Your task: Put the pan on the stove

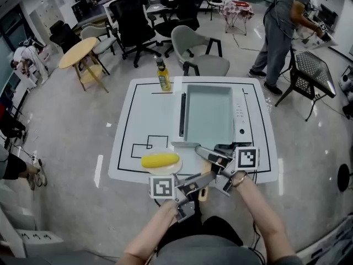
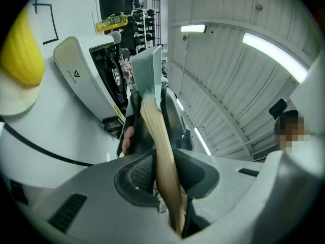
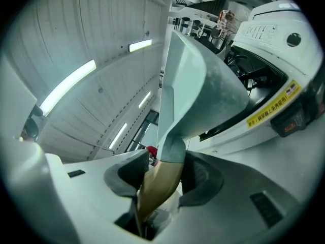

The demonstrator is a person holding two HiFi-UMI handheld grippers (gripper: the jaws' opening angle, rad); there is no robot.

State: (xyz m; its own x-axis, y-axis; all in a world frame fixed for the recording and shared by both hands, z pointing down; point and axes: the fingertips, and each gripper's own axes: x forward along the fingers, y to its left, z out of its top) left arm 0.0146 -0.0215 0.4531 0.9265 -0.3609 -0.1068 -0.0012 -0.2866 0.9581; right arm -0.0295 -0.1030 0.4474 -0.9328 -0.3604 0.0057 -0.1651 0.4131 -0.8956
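A pale green rectangular pan (image 1: 208, 115) hangs over the white stove (image 1: 241, 119) on the right half of the table; whether it rests on the stove I cannot tell. Its wooden handle (image 1: 203, 191) points toward me. My right gripper (image 1: 212, 158) is shut on the handle near the pan. My left gripper (image 1: 199, 182) is shut on it further back. In the left gripper view the handle (image 2: 161, 156) runs between the pads up to the pan (image 2: 147, 70). In the right gripper view the pan (image 3: 198, 90) rises from the clamped handle (image 3: 160, 184), beside the stove (image 3: 274, 39).
A yellow corn cob (image 1: 160, 160) lies on a small plate at the table's front left. A yellow bottle (image 1: 163, 76) stands at the table's far edge. Chairs (image 1: 199, 51) and a round wooden table (image 1: 79, 53) stand beyond. A person (image 1: 281, 32) works at the back right.
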